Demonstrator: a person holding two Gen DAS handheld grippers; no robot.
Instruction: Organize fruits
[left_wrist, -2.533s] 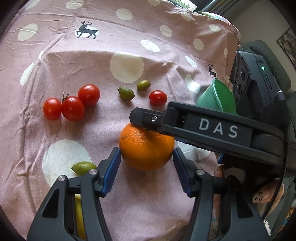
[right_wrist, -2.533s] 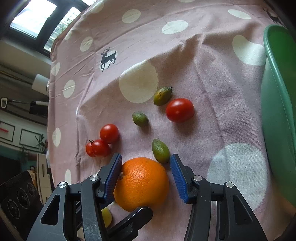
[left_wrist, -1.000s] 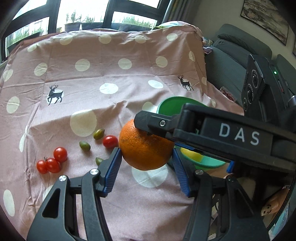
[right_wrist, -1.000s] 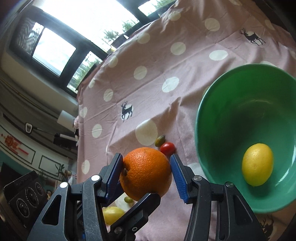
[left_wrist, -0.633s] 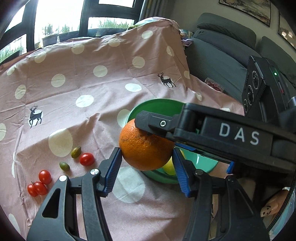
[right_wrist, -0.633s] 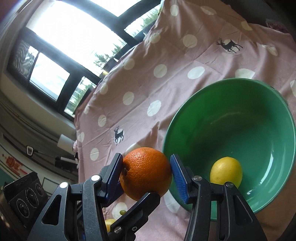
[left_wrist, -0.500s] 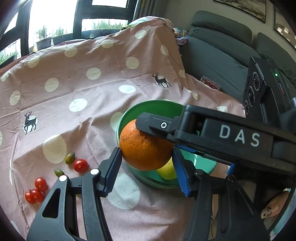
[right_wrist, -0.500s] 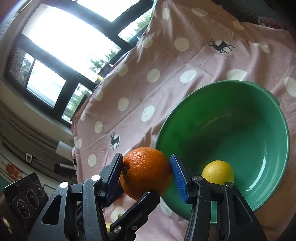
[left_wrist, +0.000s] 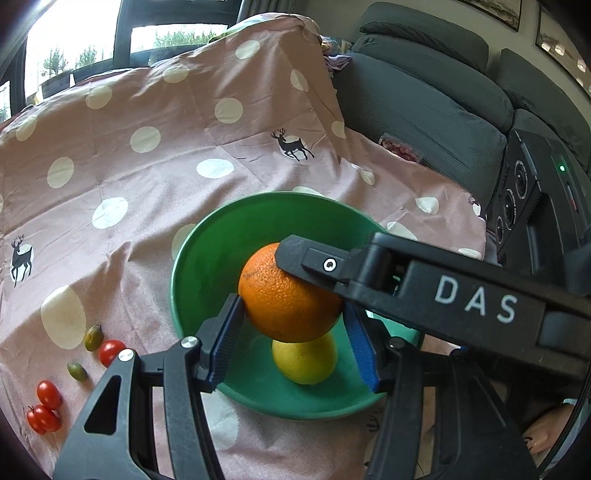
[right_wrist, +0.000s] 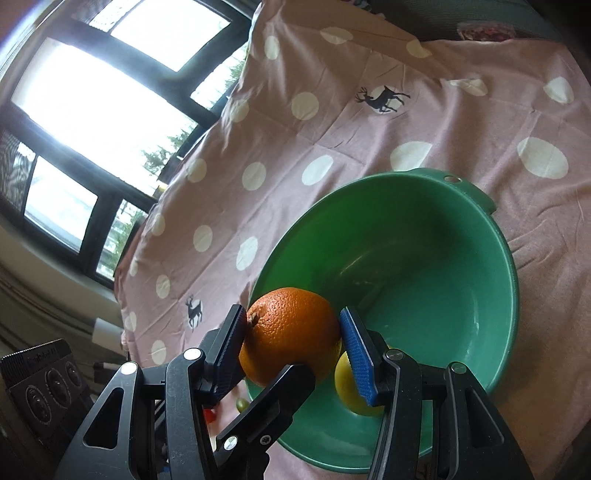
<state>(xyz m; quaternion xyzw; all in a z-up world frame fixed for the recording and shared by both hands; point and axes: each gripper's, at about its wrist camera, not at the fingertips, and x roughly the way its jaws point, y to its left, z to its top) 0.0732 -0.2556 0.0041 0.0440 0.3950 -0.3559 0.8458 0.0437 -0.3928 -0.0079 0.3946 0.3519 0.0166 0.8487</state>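
Both tools clamp one round, pebbly-skinned orange (left_wrist: 290, 295). The left gripper (left_wrist: 291, 336) has its blue ribbed pads pressed on the fruit's two sides, jaws about half spread. The right gripper (right_wrist: 293, 347) pinches it the same way from the other direction, and one of its black fingers (left_wrist: 321, 264) lies across the top of the orange in the left wrist view. A couple of seconds ago the orange sat on the cloth among the small fruit; since then both hands have carried it up and to the right, and it now hangs over the near part of the wide green plastic bowl (left_wrist: 192, 266), clear of the bottom.

Inside the bowl lies a single smooth yellow lemon (left_wrist: 304, 356), directly under the orange and partly hidden by it; the rest of the bowl's inside is bare.

The bowl rests on a wrinkled pink cloth with cream dots and black deer prints (left_wrist: 147, 177). To the near left on the cloth lie red cherry tomatoes (left_wrist: 44, 406), another red tomato (left_wrist: 110, 350), and two small green oval fruits (left_wrist: 85, 350).

On the far right stands a dark grey ribbed sofa (left_wrist: 424, 107). Bright dark-framed windows (right_wrist: 92, 96) fill the far left wall.
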